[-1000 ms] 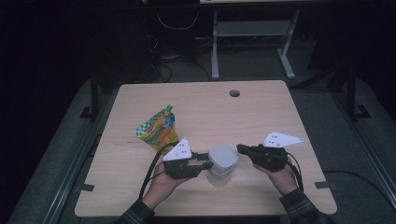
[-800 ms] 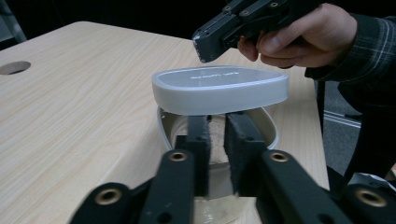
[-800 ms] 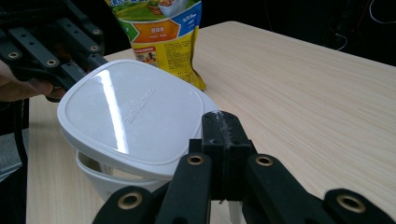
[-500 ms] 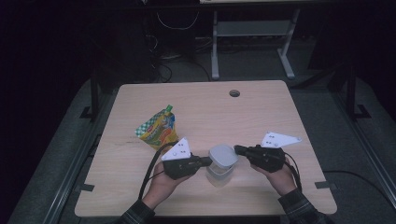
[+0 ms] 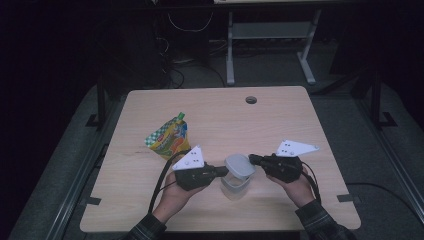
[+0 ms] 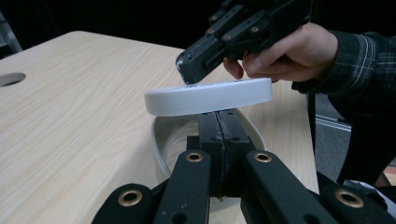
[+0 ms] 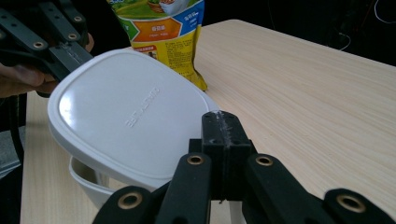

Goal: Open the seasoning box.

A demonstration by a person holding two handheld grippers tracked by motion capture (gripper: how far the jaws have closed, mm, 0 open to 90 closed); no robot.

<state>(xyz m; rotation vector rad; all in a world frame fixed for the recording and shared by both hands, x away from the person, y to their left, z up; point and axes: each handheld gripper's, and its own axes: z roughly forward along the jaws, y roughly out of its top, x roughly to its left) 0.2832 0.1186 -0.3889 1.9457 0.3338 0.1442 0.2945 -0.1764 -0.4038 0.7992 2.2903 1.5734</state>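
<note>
On the worktop (image 5: 280, 115), near its front edge, a small white container (image 5: 235, 187) stands between the two hands, its lid (image 5: 240, 166) resting on it tilted and off-centre. The left gripper (image 5: 225, 171) comes in from the container's left, the right gripper (image 5: 251, 159) from its right, so the two point at each other across the lid. The left gripper's jaws have just closed; they are pressed together on the container's rim under the lid's raised edge. The right gripper's jaws are pinched on the lid's opposite edge. Any lift, I judge, falls to the right. A colourful pouch (image 5: 169, 140) stands behind, to the left.
</note>
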